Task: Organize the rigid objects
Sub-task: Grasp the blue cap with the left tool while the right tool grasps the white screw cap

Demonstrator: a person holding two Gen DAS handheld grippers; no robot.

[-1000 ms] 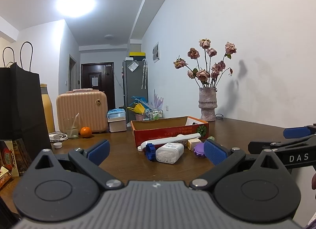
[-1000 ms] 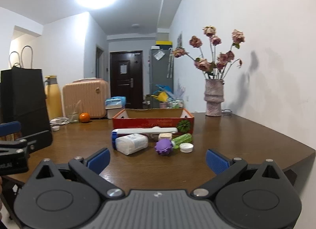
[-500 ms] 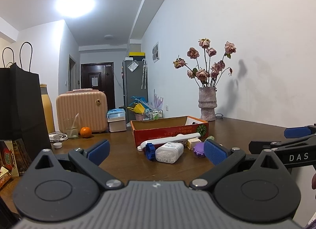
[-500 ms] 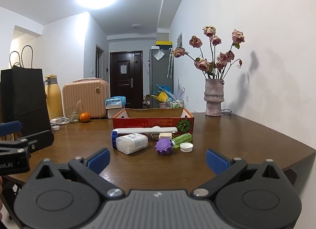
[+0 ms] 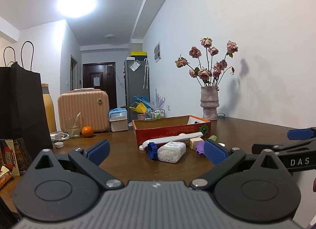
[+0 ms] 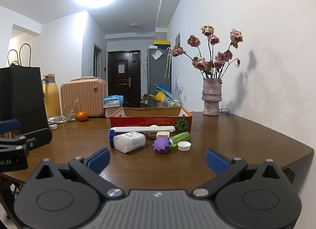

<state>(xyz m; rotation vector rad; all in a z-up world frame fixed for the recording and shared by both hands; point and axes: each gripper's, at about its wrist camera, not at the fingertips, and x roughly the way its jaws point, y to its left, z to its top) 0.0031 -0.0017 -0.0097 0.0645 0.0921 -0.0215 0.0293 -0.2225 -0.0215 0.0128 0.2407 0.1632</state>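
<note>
Since a second ago our right gripper (image 6: 157, 159) moved slightly nearer the red box (image 6: 151, 119); both grippers' fingers spread wide, empty. Left gripper (image 5: 156, 151) faces the white bottle (image 5: 171, 151) before that box.

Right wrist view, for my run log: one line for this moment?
left gripper: open, empty | right gripper: open, empty | clutter before red box | none boxed yet

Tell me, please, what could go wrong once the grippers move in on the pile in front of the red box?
The items are crowded: closing on the clear container may knock the purple cap or white cap, and both could roll. The long white piece rests across the others and might slide off when they shift.
</note>
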